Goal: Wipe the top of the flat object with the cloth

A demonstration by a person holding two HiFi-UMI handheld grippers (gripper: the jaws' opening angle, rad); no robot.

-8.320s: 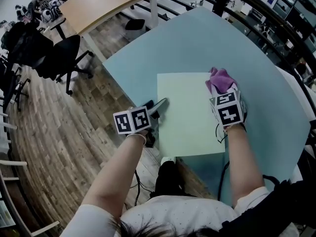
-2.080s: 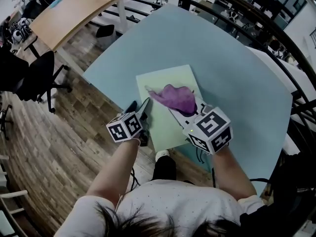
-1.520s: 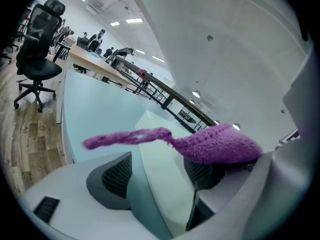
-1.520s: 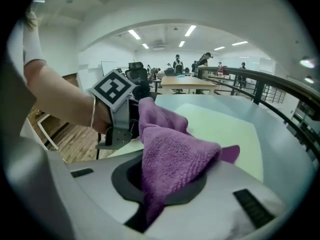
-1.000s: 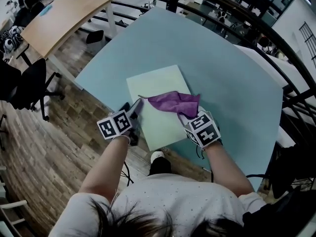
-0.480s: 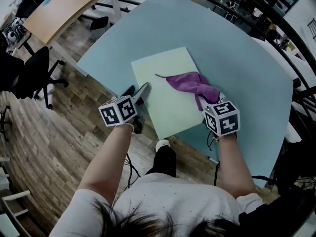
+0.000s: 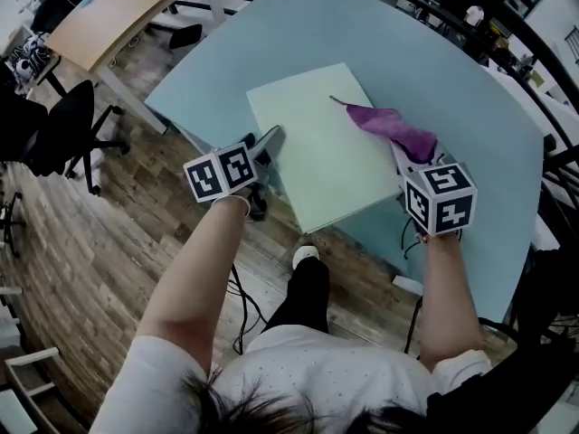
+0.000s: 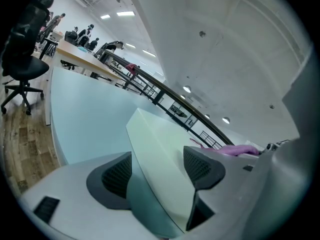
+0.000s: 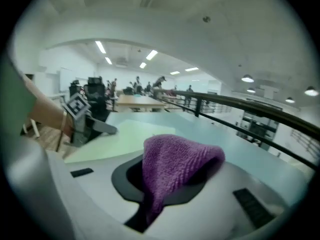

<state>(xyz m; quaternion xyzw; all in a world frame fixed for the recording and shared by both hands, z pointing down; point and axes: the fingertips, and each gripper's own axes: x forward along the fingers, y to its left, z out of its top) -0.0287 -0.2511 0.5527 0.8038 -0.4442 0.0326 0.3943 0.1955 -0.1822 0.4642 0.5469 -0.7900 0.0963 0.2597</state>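
A pale green flat board [image 7: 321,143] lies on the light blue table [image 7: 425,70]. My left gripper [image 7: 269,141] is shut on the board's left edge, which sits between its two dark pads [image 8: 202,166]. The board [image 8: 165,159] runs away from those jaws in the left gripper view. My right gripper [image 7: 412,156] is shut on a purple cloth [image 7: 389,127], which trails across the board's right edge. In the right gripper view the cloth [image 9: 175,166] bunches over the jaws and hides the fingertips.
A wooden desk [image 7: 109,21] and a black office chair [image 7: 54,129] stand at the far left over the wood floor [image 7: 81,269]. A dark railing [image 7: 534,89] curves round the table's far and right side. My foot [image 7: 306,259] shows under the table's near edge.
The right gripper has dragged the purple cloth from the board's middle out toward its right edge. The left gripper has kept its hold on the board's left edge.
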